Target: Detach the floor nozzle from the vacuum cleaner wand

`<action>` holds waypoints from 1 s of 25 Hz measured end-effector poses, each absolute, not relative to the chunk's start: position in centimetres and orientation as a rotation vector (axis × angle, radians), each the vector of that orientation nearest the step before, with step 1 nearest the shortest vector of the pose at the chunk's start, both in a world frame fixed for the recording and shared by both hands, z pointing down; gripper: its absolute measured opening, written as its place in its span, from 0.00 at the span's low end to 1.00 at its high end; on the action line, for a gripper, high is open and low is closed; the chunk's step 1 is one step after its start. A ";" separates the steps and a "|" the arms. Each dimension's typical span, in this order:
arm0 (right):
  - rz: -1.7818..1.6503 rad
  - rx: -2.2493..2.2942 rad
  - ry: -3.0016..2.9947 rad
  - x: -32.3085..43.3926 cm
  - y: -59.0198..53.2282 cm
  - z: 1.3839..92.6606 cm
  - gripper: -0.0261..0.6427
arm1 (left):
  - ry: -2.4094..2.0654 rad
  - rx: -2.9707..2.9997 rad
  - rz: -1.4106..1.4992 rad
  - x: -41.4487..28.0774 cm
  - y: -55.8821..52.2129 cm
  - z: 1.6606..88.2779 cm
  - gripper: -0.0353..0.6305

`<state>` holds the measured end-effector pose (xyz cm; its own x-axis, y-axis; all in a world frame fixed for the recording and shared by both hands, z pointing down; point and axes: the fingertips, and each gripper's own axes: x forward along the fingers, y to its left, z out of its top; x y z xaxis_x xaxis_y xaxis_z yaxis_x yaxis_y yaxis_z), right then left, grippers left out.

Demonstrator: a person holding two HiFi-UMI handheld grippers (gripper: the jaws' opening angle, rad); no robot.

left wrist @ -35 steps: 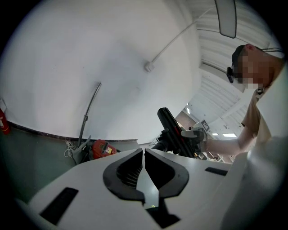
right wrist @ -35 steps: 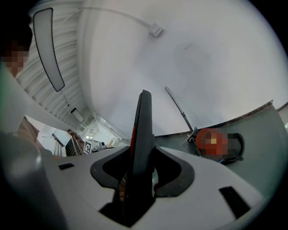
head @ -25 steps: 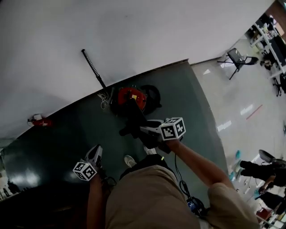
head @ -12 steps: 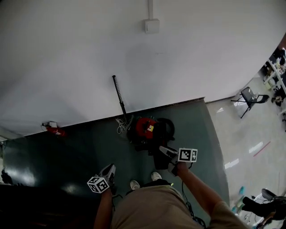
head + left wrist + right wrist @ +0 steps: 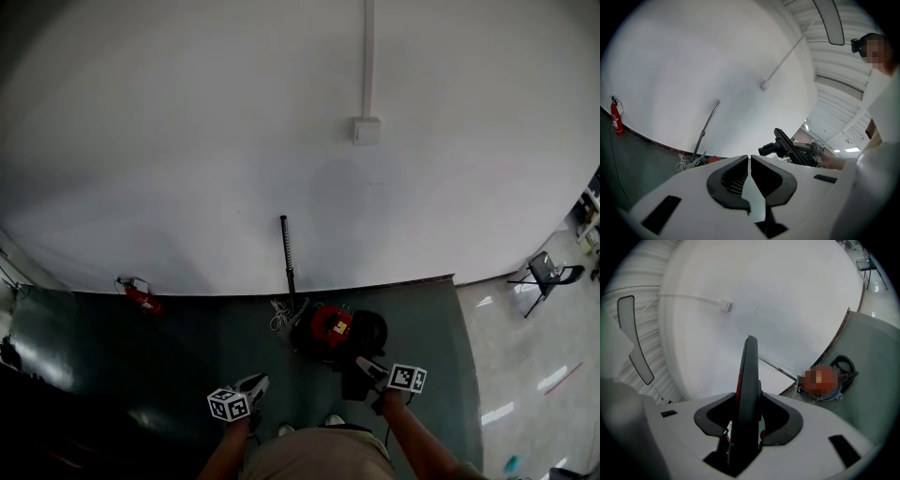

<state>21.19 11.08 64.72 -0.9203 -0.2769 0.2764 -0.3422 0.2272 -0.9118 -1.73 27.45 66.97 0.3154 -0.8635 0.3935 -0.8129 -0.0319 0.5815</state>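
Note:
My right gripper [image 5: 366,368] is shut on the black floor nozzle [image 5: 353,382] and holds it in the air, apart from the wand. In the right gripper view the nozzle [image 5: 750,364] stands edge-on between the pads of that gripper [image 5: 749,401]. The thin black wand [image 5: 288,255] leans upright against the white wall, behind the red vacuum body [image 5: 328,326]. My left gripper [image 5: 255,383] hangs to the left of the vacuum, shut and empty; its jaws [image 5: 749,161] meet with nothing between them. From there the nozzle [image 5: 787,144] shows to the right.
A red fire extinguisher [image 5: 139,295] stands at the wall on the left. A coil of white cord [image 5: 279,314] lies by the wand's foot. The dark green mat [image 5: 169,347] ends at the right, where a folding chair [image 5: 547,272] stands on pale floor.
The head view has tipped up, so more wall shows and both grippers sit lower in the picture. The right gripper has rolled while keeping hold of the nozzle.

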 end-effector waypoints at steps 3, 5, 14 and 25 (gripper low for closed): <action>1.824 0.617 -2.422 21.1 10.7 64.7 0.30 | -1.487 1.844 -0.071 -1.4 26.8 66.8 0.07; 1.823 0.617 -2.428 21.0 10.5 64.8 0.30 | -1.484 1.847 -0.060 -1.2 26.4 67.1 0.07; 1.838 0.596 -2.425 21.4 10.5 65.9 0.30 | -1.499 1.828 -0.035 0.1 25.3 68.0 0.07; 1.856 0.544 -2.402 23.6 11.7 66.9 0.30 | -1.543 1.791 -0.077 2.8 27.2 68.1 0.07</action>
